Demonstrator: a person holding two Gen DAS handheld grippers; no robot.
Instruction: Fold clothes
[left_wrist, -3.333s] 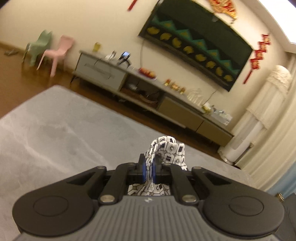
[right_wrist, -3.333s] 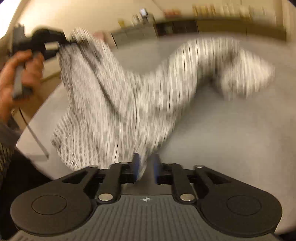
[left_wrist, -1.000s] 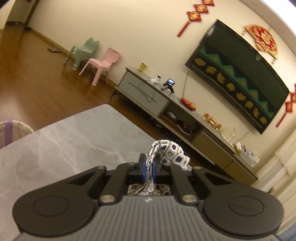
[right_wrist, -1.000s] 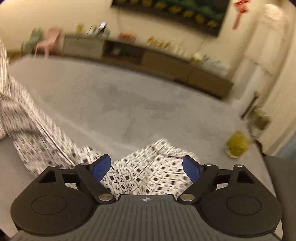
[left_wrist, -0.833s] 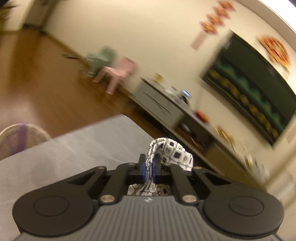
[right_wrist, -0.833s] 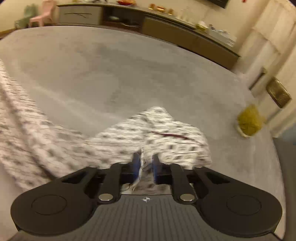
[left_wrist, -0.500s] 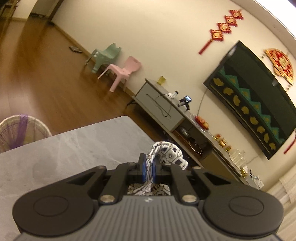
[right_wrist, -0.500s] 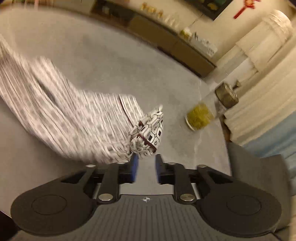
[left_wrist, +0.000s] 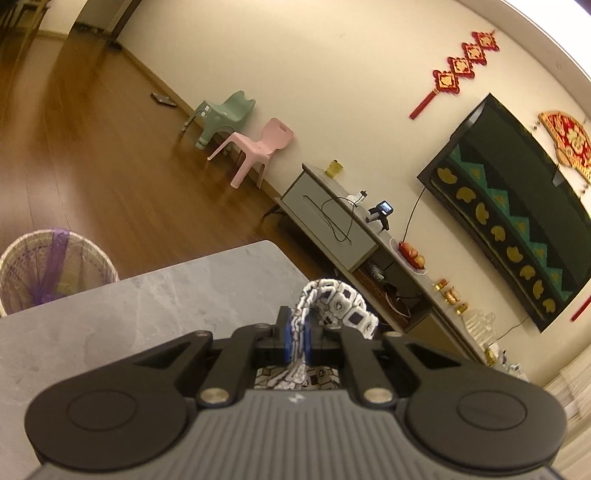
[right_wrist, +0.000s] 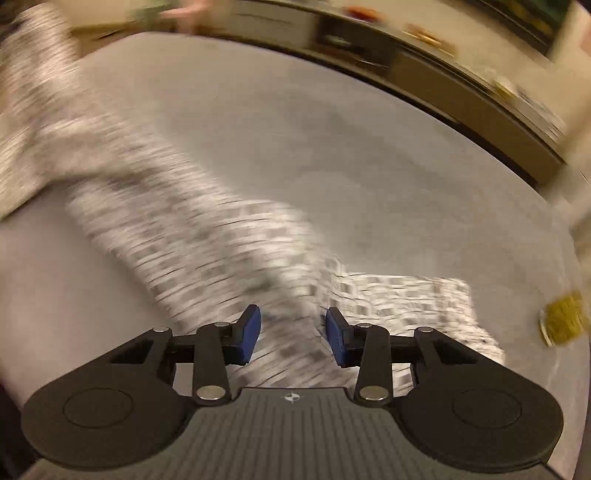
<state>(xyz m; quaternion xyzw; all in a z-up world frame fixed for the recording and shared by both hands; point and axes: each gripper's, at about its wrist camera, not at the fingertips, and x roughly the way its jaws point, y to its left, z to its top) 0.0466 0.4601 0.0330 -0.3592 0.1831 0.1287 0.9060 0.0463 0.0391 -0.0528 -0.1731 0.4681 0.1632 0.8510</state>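
A white garment with a dark square print (right_wrist: 207, 236) stretches across the grey table (right_wrist: 332, 129) from the upper left down to my right gripper (right_wrist: 293, 332); the picture is blurred by motion. The right jaws are closing, a strip of the cloth runs between the blue pads (right_wrist: 249, 332), and a gap shows on both sides of it. My left gripper (left_wrist: 297, 325) is shut on a bunched edge of the same garment (left_wrist: 340, 299), held above the table's corner (left_wrist: 147, 306).
A woven basket with a purple liner (left_wrist: 48, 269) stands on the wood floor beside the table. Beyond are a low TV cabinet (left_wrist: 332, 221) and two small plastic chairs (left_wrist: 258, 147). A yellow-green object (right_wrist: 563, 323) sits at the table's right edge.
The left view has swung, bringing the basket further in; its grip is unchanged. The right gripper swept across the table, and its pads stand wider apart than half a second ago.
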